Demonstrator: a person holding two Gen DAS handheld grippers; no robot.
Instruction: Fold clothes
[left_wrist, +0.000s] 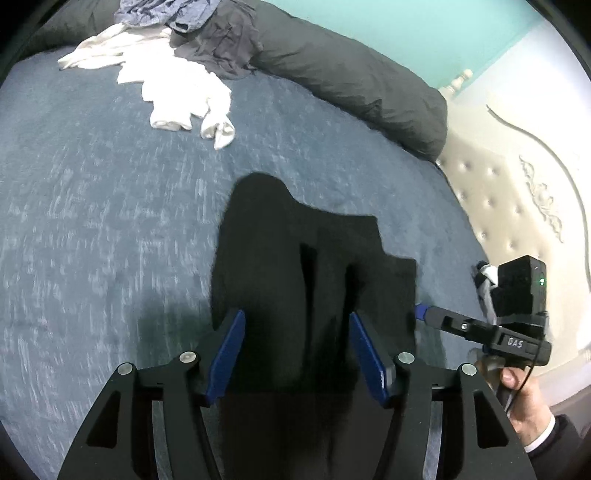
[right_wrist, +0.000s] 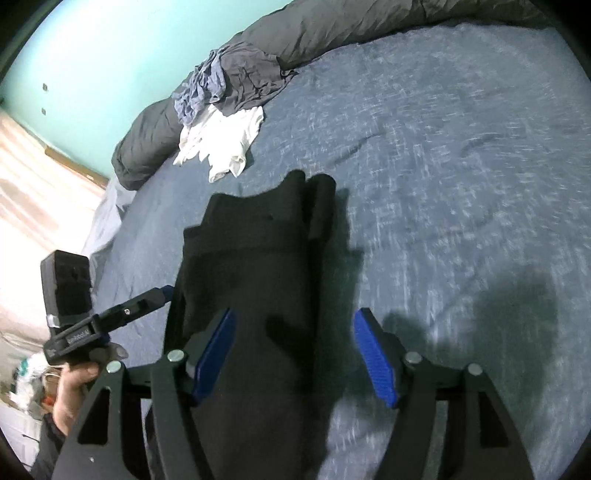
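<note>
A black garment (left_wrist: 295, 240) lies folded lengthwise on the blue-grey bedspread (left_wrist: 92, 221). My left gripper (left_wrist: 297, 315) hovers open over its near part, one blue pad on each side of the cloth and nothing pinched. In the right wrist view the same black garment (right_wrist: 258, 240) runs away from me, with a rolled edge on its right. My right gripper (right_wrist: 295, 312) is open too, its left finger over the cloth and its right finger over bare bedspread (right_wrist: 443, 166). Each view shows the other gripper at the garment's side edge: right gripper (left_wrist: 421, 313), left gripper (right_wrist: 166, 291), each held by a hand.
A crumpled white garment (left_wrist: 177, 85) and a heap of grey and blue clothes (left_wrist: 207, 33) lie at the far end of the bed, against a dark grey duvet roll (left_wrist: 351, 81). A cream tufted headboard (left_wrist: 509, 206) borders the bed on the right.
</note>
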